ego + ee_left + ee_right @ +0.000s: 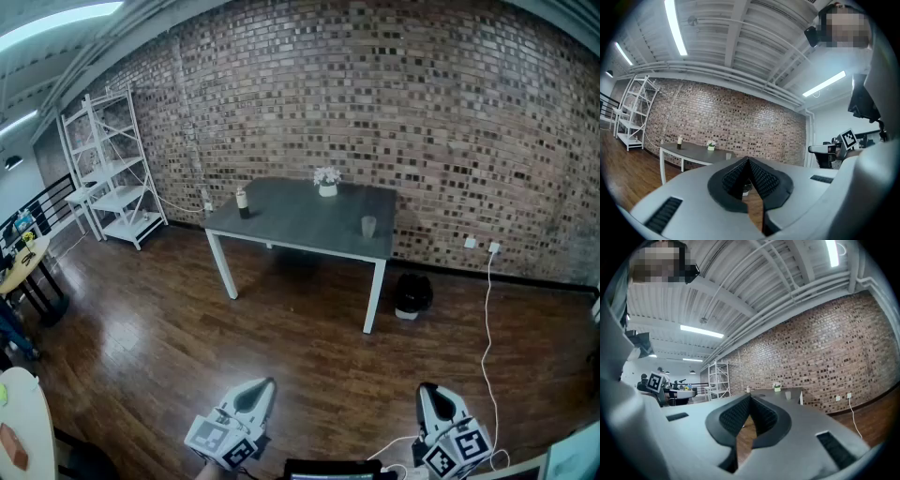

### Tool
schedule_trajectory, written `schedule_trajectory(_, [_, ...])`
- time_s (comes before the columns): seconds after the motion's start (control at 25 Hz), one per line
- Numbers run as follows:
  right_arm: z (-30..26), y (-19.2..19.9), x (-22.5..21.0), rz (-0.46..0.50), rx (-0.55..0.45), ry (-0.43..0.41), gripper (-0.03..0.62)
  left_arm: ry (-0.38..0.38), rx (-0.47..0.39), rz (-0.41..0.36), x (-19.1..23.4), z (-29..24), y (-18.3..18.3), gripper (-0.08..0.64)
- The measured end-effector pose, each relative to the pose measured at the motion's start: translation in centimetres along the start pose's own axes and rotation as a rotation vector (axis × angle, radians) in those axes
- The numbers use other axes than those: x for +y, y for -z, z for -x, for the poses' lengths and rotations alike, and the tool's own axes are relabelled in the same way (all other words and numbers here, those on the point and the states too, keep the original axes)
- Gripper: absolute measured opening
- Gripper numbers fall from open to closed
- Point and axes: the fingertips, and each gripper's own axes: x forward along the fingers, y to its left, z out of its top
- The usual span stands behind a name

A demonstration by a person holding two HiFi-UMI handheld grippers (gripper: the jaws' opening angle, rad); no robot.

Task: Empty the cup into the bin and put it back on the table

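Small clear cup (368, 226) stands upright on the grey table (300, 220), eleven o'clock of the nearer right gripper (429, 388), closed empty like the left gripper (267, 383).

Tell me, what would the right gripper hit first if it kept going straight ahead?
Probably the grey rectangular table with white legs; the right gripper aims at it across open wooden floor, though depth is unclear.

Left gripper (268, 382), right gripper (427, 386): grey, black-ribbed jaws.
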Motion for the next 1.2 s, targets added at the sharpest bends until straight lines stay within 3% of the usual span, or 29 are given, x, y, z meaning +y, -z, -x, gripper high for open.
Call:
schedule_trajectory(0.28, [-4.0, -1.1, -2.3, 0.012, -0.009, -0.003, 0.003, 0.013, 0.005, -0.006, 1.4, -4.9, -0.5, 0.002])
schedule_trajectory(0.68, [-12.9, -2.2, -3.8, 0.048, -0.036, 0.065, 0.005, 0.077, 0.024, 0.016, 9.3, -12.1, 0.4, 0.002])
schedule_trajectory(1.04, [-20.5, -2.0, -6.1, 0.066, 0.015, 0.099, 0.005, 0.119, 0.019, 0.054, 15.3, -18.8, 2.0, 0.002])
schedule_trajectory(1.2, [-23.7, -2.7, -8.0, 0.080, 0.014, 0.068, 0.005, 0.131, 0.016, 0.029, 15.7, -21.9, 1.5, 0.002])
